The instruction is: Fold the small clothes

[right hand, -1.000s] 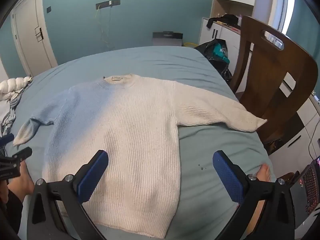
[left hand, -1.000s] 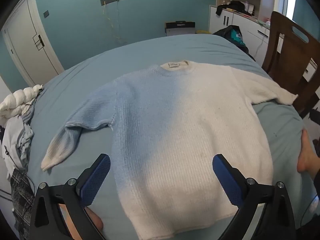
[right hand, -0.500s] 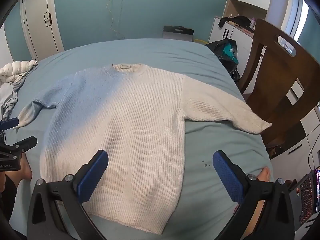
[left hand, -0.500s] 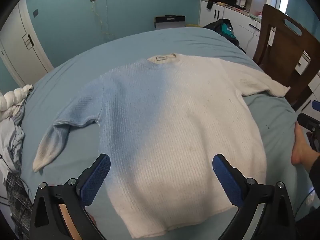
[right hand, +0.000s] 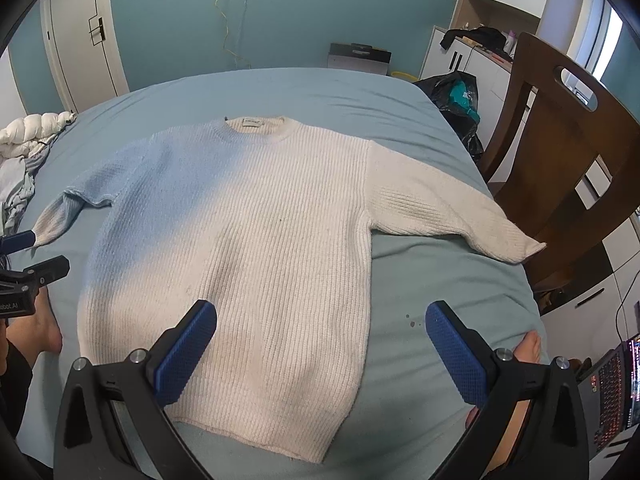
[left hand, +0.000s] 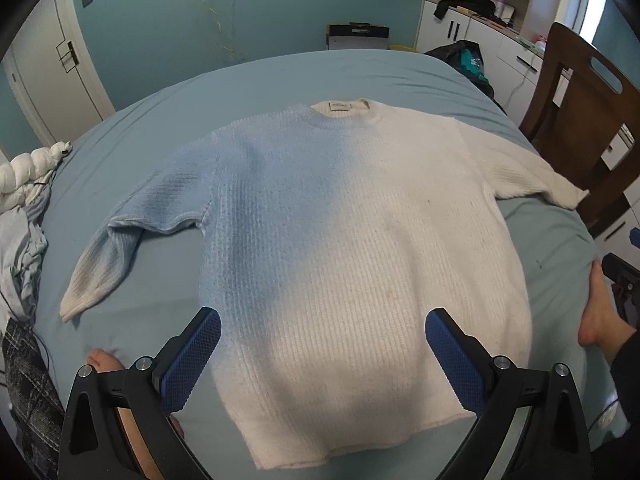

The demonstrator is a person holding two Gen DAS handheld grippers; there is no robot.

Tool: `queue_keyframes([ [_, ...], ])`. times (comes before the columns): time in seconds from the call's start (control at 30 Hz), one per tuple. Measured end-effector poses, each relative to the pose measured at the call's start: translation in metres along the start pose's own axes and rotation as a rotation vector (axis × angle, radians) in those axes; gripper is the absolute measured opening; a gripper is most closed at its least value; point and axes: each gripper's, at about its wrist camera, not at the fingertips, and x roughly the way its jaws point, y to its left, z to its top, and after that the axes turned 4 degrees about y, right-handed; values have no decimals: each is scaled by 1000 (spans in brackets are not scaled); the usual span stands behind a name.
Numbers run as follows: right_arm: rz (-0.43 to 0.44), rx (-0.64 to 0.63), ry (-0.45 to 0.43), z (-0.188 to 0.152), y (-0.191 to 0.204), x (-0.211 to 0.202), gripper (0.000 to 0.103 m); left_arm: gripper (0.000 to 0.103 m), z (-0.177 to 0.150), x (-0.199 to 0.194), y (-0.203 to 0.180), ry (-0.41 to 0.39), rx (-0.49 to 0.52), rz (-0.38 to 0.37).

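Both claws hang spread wide above the bed with nothing between their blue textured pads. From its own camera, the left gripper (left hand: pixel 322 354) sits over the lower hem of a ribbed knit sweater (left hand: pixel 360 240), cream on one side and fading to pale blue on the other, which lies flat and face-up on a light blue bedsheet (left hand: pixel 280 76). The right gripper (right hand: pixel 320 346) is likewise fully parted and holds nothing, poised over the sweater's lower right part and the bare sheet beside it.

The sweater has its neckline and small label pointing away from the cameras, toward a teal wall (right hand: pixel 320 12). Its pale blue sleeve (left hand: pixel 120 248) bends downward at the elbow, cuff resting on the sheet. Its cream sleeve (right hand: pixel 448 212) stretches out toward a dark brown wooden chair (right hand: pixel 568 168) standing just beside the bed, the cuff at the mattress edge.

A person's bare feet rest on the sheet at either side of the hem. A crumpled heap of white and grey clothing (left hand: pixel 24 200) lies at the bed's left edge. An open laptop (right hand: pixel 612 384) shows at the lower right.
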Motion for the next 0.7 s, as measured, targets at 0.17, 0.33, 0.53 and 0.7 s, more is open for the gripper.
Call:
queue_keyframes([
  [0.17,-2,-1,9,0,0,2,102,103,1,1,0,9,6,-20],
  [0.33,2,5,22,0,-1,3,102,103,0,1,-3,11,15,-30],
  [0.53,9,5,24,1,0,2,102,103,-1,3,-6,22,21,-32],
  [0.7,22,14,37,0,-3,4,102,103,-2,5,-6,34,11,-38],
])
